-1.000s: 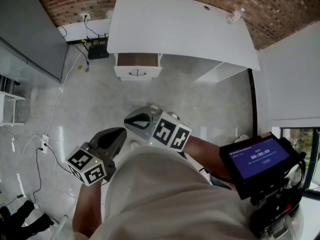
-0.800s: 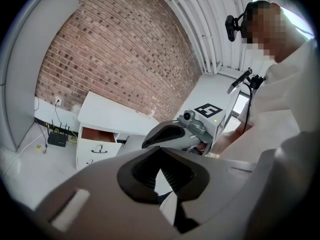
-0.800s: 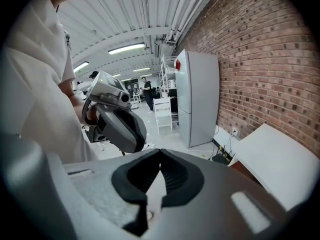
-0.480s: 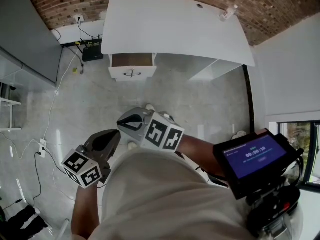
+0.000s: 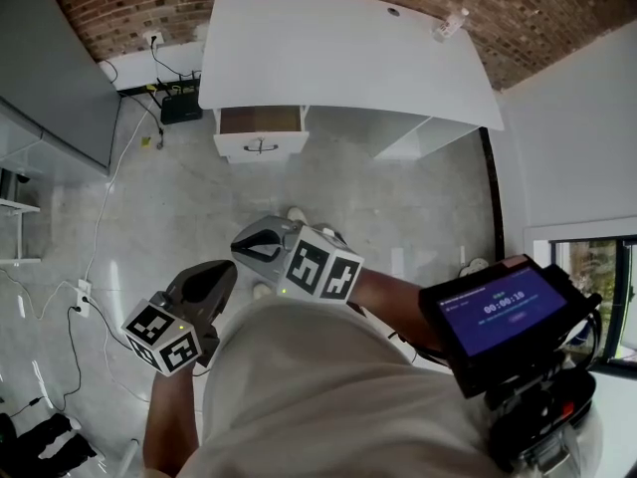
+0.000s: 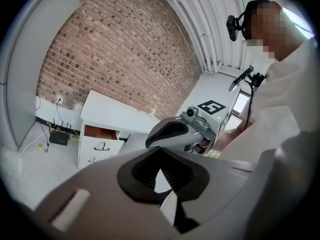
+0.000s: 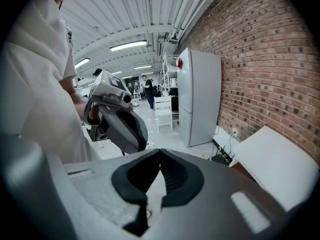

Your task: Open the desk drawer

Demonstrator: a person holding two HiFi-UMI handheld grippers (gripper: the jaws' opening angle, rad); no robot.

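Both grippers have slid a little leftward across the head view since a second ago, and the desk has shifted with them. On the left gripper (image 6: 160,154) the jaws meet at their tips with nothing between them; the right gripper (image 7: 160,155) is the same — closed and empty. They are held close to the person's body, the right just ahead of the left. Well beyond the fingertips, across the grey floor (image 5: 199,207), the white desk (image 5: 338,58) stands against a brick wall (image 5: 119,8). Its top drawer (image 5: 260,119) is pulled partly out — brown inside showing, far from either gripper.
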